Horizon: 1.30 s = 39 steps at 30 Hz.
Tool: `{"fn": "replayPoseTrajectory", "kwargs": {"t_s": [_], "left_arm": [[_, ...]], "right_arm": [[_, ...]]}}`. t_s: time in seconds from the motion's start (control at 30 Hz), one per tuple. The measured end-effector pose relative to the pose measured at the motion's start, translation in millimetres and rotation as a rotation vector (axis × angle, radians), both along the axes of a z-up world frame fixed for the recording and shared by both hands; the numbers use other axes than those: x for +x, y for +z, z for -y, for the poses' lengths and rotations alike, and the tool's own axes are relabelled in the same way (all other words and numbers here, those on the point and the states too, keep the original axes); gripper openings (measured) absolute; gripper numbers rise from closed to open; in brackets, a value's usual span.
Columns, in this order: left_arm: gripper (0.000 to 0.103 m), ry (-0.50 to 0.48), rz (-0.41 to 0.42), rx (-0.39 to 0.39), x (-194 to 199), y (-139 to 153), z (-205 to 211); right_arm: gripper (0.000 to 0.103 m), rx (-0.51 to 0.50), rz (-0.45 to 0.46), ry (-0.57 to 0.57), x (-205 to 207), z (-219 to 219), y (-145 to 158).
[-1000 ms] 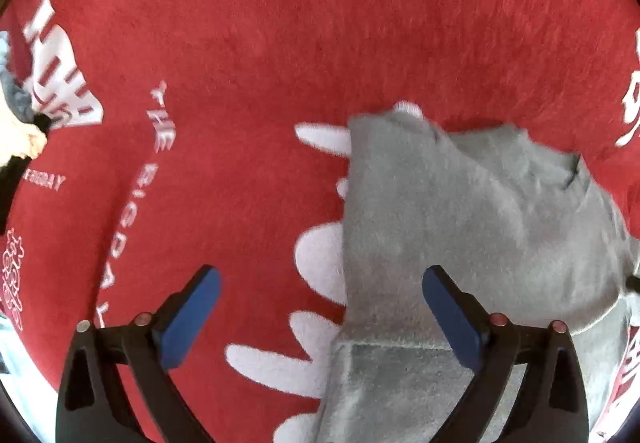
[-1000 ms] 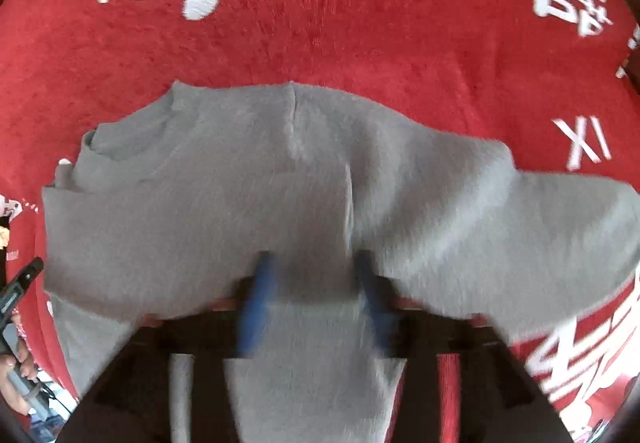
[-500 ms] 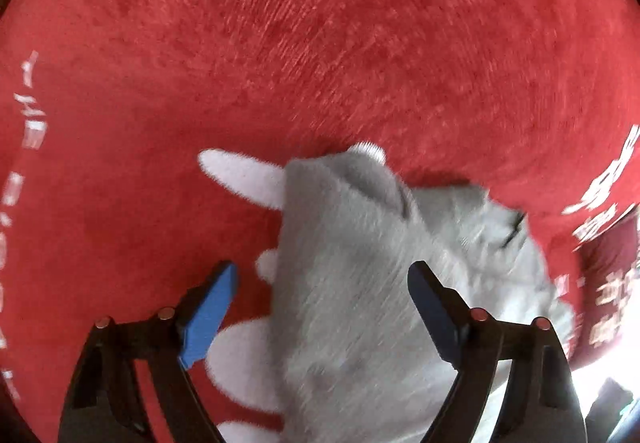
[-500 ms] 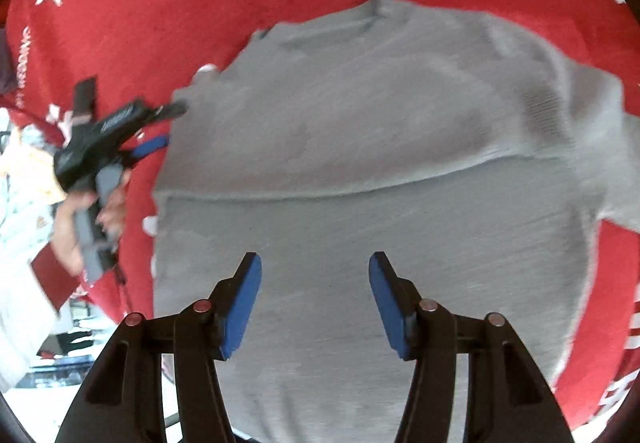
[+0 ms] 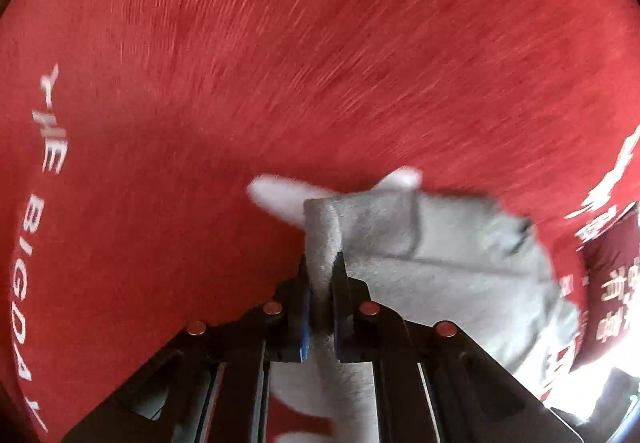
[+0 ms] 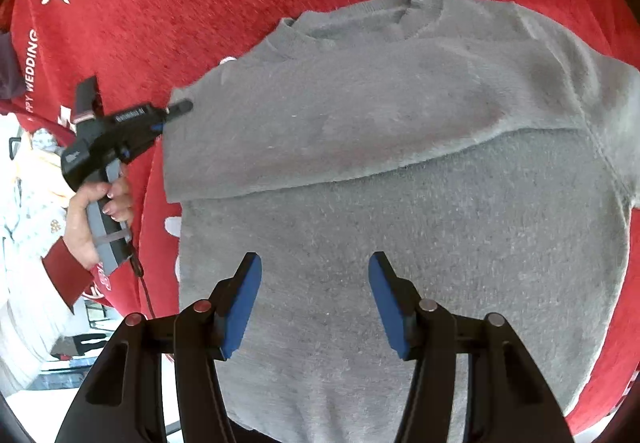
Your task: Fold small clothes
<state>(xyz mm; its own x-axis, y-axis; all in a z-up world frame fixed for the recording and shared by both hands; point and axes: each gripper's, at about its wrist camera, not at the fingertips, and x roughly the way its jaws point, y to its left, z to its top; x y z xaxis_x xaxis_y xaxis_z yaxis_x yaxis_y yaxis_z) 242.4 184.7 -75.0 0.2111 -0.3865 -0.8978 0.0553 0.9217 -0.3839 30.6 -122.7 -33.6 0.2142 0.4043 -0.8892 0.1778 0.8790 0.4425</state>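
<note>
A small grey sweater (image 6: 400,203) lies flat on a red cloth (image 6: 200,3) printed with white lettering that covers the tabletop, neckline at the far side, one sleeve folded across the chest. The left hand-held gripper (image 5: 320,275) has its jaws clamped narrow on a pinch of the sweater's edge (image 5: 320,235) at the shoulder corner; in the right wrist view it (image 6: 176,111) meets that same left edge, held by the person's hand (image 6: 92,211). The right hand-held gripper (image 6: 316,299) hangs over the lower body of the sweater, jaws partly apart with nothing between them, the fabric below.

The step in hand seems to be folding the left side inward. To do it well, the left grip should probably lift only enough to clear the layer beneath, then carry the edge straight across, keeping the fold line parallel to the side seam. The right hand-held gripper would likely need to take the hem corner on the same side so both ends travel together; otherwise the knit may sag and crease.
</note>
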Motion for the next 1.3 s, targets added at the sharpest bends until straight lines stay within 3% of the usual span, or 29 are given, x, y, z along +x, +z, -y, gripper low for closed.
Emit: {"fn": "replayPoseTrajectory", "kwargs": {"t_s": [0.1,0.13,0.17,0.23,0.43,0.53,0.6,0.63,0.67,0.73,1.0,1.1,1.13,1.17,1.23,1.3], "left_arm": [[0.015,0.045,0.020,0.023,1.0,-0.1,0.8],[0.022,0.062,0.018,0.050,1.6,3.5,1.2],[0.038,0.070,0.025,0.082,1.2,7.3,1.9],[0.054,0.087,0.069,0.179,-5.0,23.5,-0.6],[0.054,0.009,0.084,0.146,-48.3,63.2,-4.0],[0.054,-0.008,0.028,0.126,-68.8,54.6,0.7],[0.053,-0.010,-0.055,0.127,-81.2,29.1,3.7],[0.043,-0.005,-0.072,0.116,-83.8,21.3,5.6],[0.030,0.009,-0.038,0.094,-87.6,21.1,2.3],[0.021,0.004,-0.021,0.090,-89.0,23.3,-4.6],[0.021,0.008,-0.016,0.315,-107.8,43.4,-43.3],[0.022,-0.021,-0.003,0.327,-121.3,59.7,-33.0],[0.031,-0.032,-0.002,0.323,-126.1,64.7,-28.2],[0.060,-0.045,-0.001,0.314,-132.7,70.1,-18.2],[0.085,-0.052,0.013,0.306,-147.4,77.4,14.6],[0.085,-0.079,0.022,0.288,-161.3,83.2,37.8]], "right_arm": [[0.060,0.006,-0.023,-0.005,1.4,0.0,-6.9],[0.060,0.007,-0.023,-0.001,0.9,-1.1,-6.8],[0.060,0.008,-0.022,0.003,-1.9,-0.6,-4.6],[0.060,0.006,-0.020,0.018,-7.8,-0.4,0.7],[0.060,0.021,-0.005,0.025,-10.9,-2.4,11.1],[0.060,0.034,-0.004,0.019,-12.1,-5.2,13.1],[0.060,0.040,0.001,0.028,-13.6,-9.8,15.2],[0.060,0.042,0.000,0.034,-14.1,-12.1,15.5],[0.060,0.044,-0.001,0.043,-15.5,-14.7,16.6],[0.060,0.044,0.006,0.056,-20.4,-18.2,20.1],[0.060,0.050,-0.009,0.031,-38.9,-17.9,18.4],[0.060,0.049,-0.016,0.018,-45.4,-18.0,21.5],[0.060,0.047,-0.016,0.015,-47.7,-17.9,23.8],[0.060,0.043,-0.013,0.012,-50.2,-17.5,26.7],[0.060,0.036,-0.006,0.005,-56.2,-15.5,32.7],[0.060,0.028,-0.004,-0.007,-63.4,-11.5,37.8]]}}
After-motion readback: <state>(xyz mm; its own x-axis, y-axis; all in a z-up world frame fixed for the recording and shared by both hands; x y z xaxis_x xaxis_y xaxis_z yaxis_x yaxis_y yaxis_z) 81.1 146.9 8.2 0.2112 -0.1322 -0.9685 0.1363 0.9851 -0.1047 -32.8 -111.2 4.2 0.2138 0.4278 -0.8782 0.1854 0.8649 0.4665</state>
